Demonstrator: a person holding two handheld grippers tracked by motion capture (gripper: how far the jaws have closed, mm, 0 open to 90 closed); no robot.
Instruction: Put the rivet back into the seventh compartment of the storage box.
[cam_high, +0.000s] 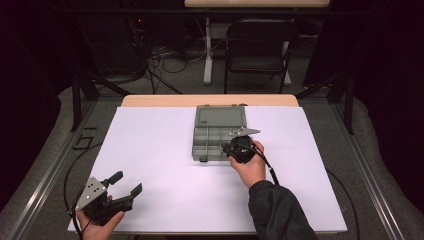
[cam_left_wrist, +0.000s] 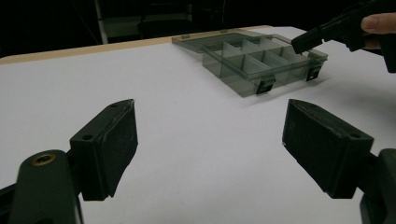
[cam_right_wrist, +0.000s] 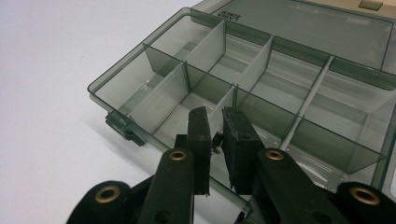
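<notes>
The smoky grey plastic box (cam_high: 218, 132) sits lid-open toward 12 o'clock on the white tabletop (cam_high: 160, 165), a bit right of center; the right gripper (cam_high: 239, 147) hangs over the box's near right corner, at about 4 o'clock of it; its fingers (cam_right_wrist: 200, 140) are nearly pinched together with a tiny dark bit (cam_right_wrist: 216, 140) between them, can't tell what it is; the left gripper (cam_high: 127, 184) sits way off at 7 o'clock, fingers (cam_left_wrist: 109, 144) spread wide, holding nothing.
</notes>
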